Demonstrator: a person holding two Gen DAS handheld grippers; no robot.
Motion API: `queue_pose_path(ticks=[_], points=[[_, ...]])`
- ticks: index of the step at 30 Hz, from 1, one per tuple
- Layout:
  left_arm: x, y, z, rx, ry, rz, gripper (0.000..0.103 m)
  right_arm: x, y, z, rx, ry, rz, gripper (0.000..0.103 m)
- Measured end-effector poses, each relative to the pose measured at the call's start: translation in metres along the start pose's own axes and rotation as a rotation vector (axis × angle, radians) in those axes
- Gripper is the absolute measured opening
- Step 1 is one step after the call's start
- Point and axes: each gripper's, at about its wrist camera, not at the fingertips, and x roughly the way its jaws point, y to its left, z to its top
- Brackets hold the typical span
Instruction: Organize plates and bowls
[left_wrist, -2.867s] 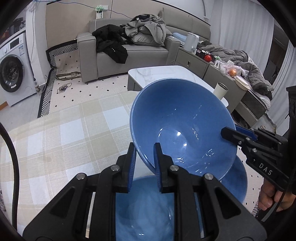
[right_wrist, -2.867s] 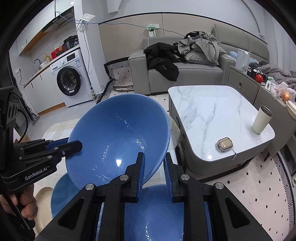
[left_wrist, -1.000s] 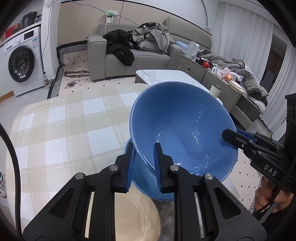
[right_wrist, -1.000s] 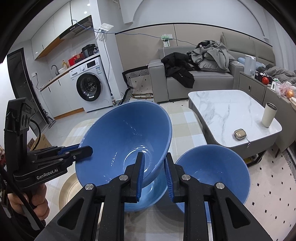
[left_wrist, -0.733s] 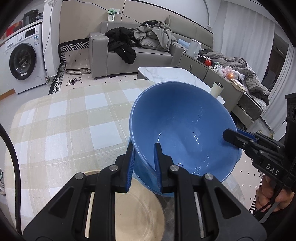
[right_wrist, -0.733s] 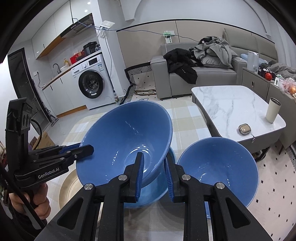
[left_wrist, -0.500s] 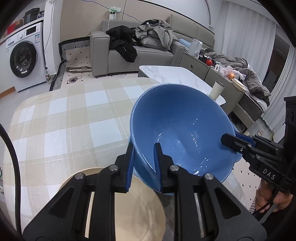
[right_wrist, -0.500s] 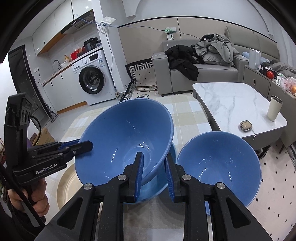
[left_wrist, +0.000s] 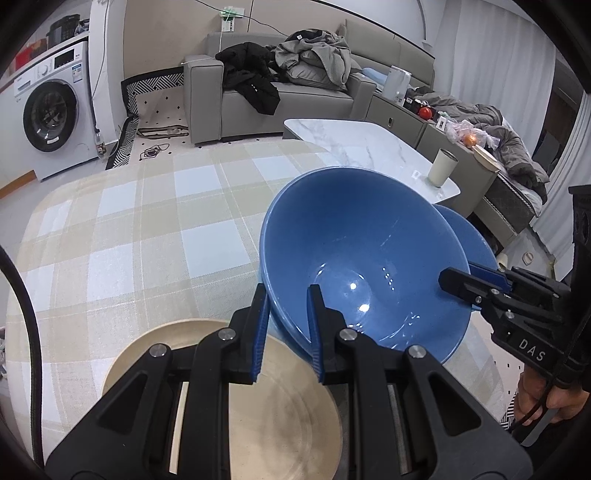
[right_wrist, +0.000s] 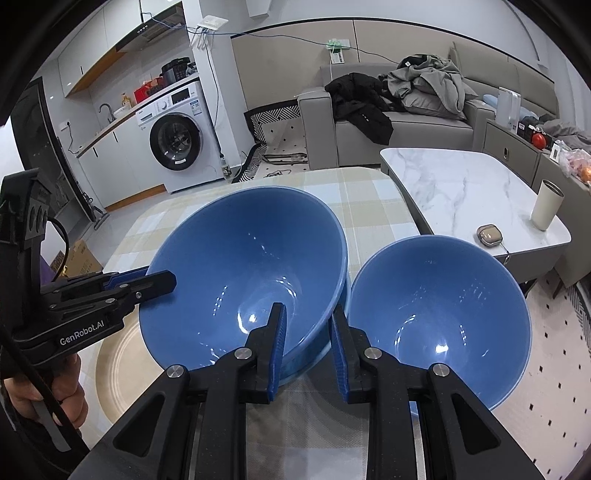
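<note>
My left gripper (left_wrist: 284, 325) and right gripper (right_wrist: 306, 343) each clamp the big blue bowl's (left_wrist: 362, 258) rim over the checked table (left_wrist: 129, 229). Left view shows the beige plate (left_wrist: 258, 417) fully; right view alone reveals the second blue bowl (right_wrist: 439, 317) beside it.

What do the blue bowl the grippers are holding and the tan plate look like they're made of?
Blue bowl: probably glazed ceramic, though glossy melamine is possible; sharp light glints on a smooth surface. Tan plate: likely matte stoneware or ceramic; dull sheen, faint concentric rings.
</note>
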Motion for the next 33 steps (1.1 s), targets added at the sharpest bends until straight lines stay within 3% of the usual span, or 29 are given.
queue_pose_path(ticks=[9, 33], points=[[0.018, -0.001, -0.005, 0.018, 0.016, 0.028, 0.016, 0.009, 0.004, -0.007, -0.038, 0.013, -0.065, 0.025], [0.041, 0.005, -0.010, 0.023, 0.059, 0.058, 0.016, 0.027, 0.015, -0.010, -0.075, 0.040, -0.129, 0.025]])
